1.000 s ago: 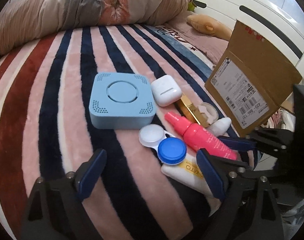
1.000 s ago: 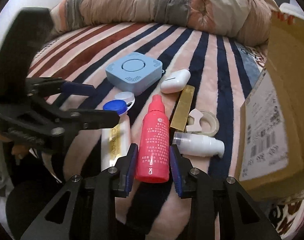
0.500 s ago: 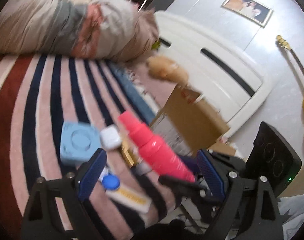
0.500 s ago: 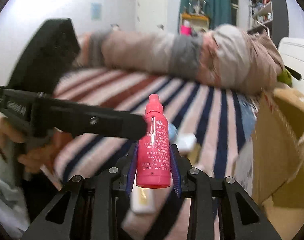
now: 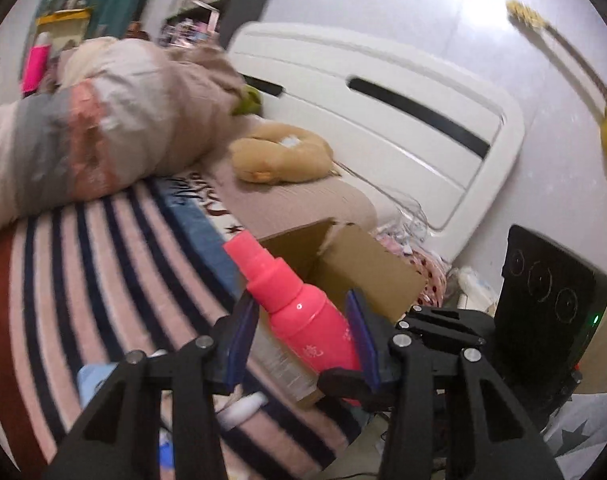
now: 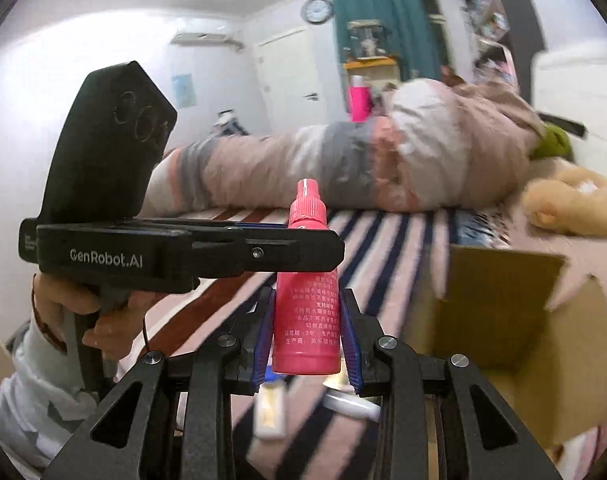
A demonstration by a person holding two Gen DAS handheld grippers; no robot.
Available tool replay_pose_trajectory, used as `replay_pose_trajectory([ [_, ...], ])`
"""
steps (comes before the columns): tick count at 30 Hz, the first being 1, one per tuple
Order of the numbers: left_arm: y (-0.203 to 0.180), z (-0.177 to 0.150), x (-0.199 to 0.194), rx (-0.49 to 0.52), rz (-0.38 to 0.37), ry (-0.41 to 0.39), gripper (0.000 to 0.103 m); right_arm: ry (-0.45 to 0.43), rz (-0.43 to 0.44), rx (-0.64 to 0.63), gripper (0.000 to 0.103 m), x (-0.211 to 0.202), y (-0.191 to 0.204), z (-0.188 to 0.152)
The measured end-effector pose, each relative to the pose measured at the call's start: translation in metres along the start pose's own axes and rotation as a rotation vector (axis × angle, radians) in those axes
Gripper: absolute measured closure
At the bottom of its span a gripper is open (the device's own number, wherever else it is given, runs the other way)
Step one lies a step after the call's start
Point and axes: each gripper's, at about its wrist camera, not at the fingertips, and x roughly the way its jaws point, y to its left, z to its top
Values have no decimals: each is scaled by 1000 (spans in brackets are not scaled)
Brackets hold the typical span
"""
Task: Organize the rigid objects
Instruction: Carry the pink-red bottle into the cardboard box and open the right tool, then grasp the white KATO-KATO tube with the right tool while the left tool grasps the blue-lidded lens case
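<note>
My right gripper (image 6: 306,330) is shut on a pink bottle (image 6: 306,304) and holds it upright in the air above the striped bed. In the left wrist view the pink bottle (image 5: 303,312) stands tilted between the blue pads of my left gripper (image 5: 301,338), whose jaws sit on either side of its body with a small gap. The left gripper's body (image 6: 175,248) crosses the right wrist view level with the bottle's shoulder. An open cardboard box (image 5: 343,268) stands just behind the bottle; it also shows in the right wrist view (image 6: 499,312).
A striped blanket (image 5: 103,264) covers the bed, with a rolled duvet (image 5: 103,120) and a plush toy (image 5: 279,156) at the far end. A white tube (image 6: 269,412) and a white bottle (image 6: 351,404) lie on the blanket below. A white headboard (image 5: 383,120) stands to the right.
My right gripper has lifted the pink bottle off the blanket and raised it. My left gripper has swung up and its jaws have narrowed around the bottle.
</note>
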Motion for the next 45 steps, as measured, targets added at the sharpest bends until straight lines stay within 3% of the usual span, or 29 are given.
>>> replay_pose_trajectory([
  [7,-45,25,106,72,6,264,60,166,-90,161,76,-22,-88,-7],
  [10,-52,22,122,99,82,307,53,250,-130,162,76,-13,-104,-16],
  [11,-52,20,121,107,107,307,44,272,-157,152,76,-9,-105,-17],
  [13,-48,16,106,111,135,270,32,300,-235,109,67,-2,-104,-23],
  [14,-43,15,92,110,165,237,27,300,-264,99,50,-1,-104,-24],
  [15,-38,14,81,110,195,212,26,288,-280,93,41,-1,-104,-25],
  [19,-4,-4,17,65,333,100,20,136,-261,36,40,-27,-79,-17],
  [22,31,-29,-19,10,408,74,20,36,-120,-49,40,-38,-47,-3],
  [24,58,-54,-31,-23,443,93,20,22,-23,-98,40,-37,-24,0],
  [29,121,-112,-33,-183,383,145,20,144,182,-191,41,4,35,-17],
  [32,137,-133,-27,-238,328,131,20,252,277,-190,52,36,51,-44],
  [34,149,-144,-23,-289,274,121,20,328,253,-187,53,58,54,-66],
  [38,149,-154,-7,-318,239,165,20,447,206,-185,57,102,41,-103],
  [40,148,-156,7,-332,224,193,20,461,178,-198,63,122,38,-112],
  [41,147,-157,13,-340,222,211,20,458,155,-207,71,129,36,-115],
  [43,143,-159,27,-329,225,239,20,438,141,-214,71,132,35,-117],
  [45,137,-161,38,-294,257,270,33,432,110,-193,72,125,32,-117],
])
